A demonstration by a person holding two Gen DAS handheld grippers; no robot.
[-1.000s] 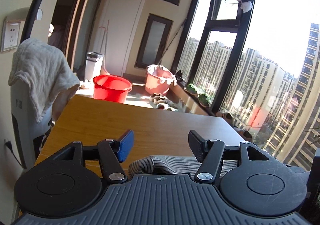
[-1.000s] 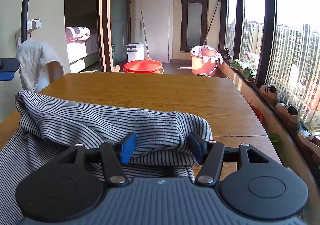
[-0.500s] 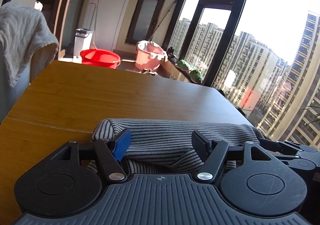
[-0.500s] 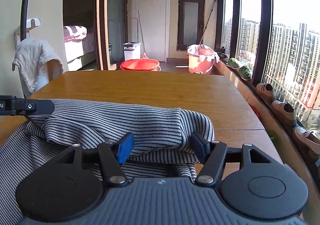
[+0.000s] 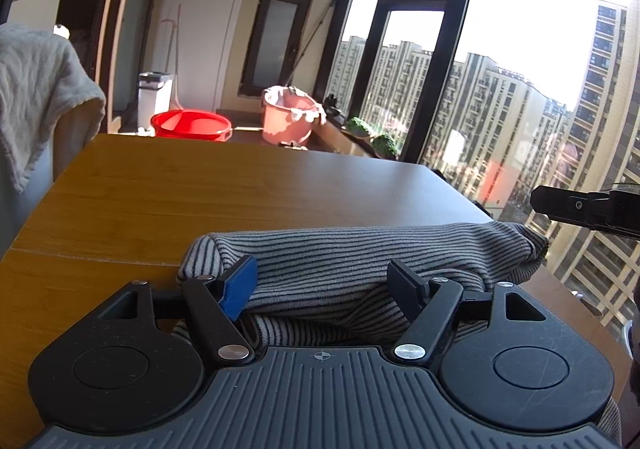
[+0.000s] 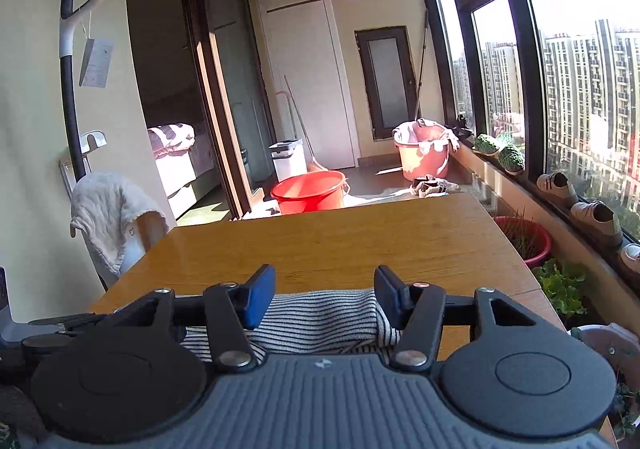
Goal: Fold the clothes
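I am holding the left gripper (image 5: pixel 322 277) low over the near edge of the worktop (image 5: pixel 200 189), and its jaws have just been opening. They are standing released, one on either side of the striped garment (image 5: pixel 360 249), which is running between them without being pinched. The garment is lying folded over on itself in a long roll along the near edge, and its right end is reaching close to the worktop's right edge. The far half of the worktop is showing bare wood. I am holding the right gripper (image 6: pixel 325 281) at that right end, and its jaws have just been closing. In the right wrist view the striped cloth is filling the gap from one pad to the other. In the left wrist view its finger is showing just above the garment's end, so I cannot tell whether the pads are pressing on the cloth. Beyond the worktop's far edge a red basin (image 6: pixel 308 191) is sitting on the floor.
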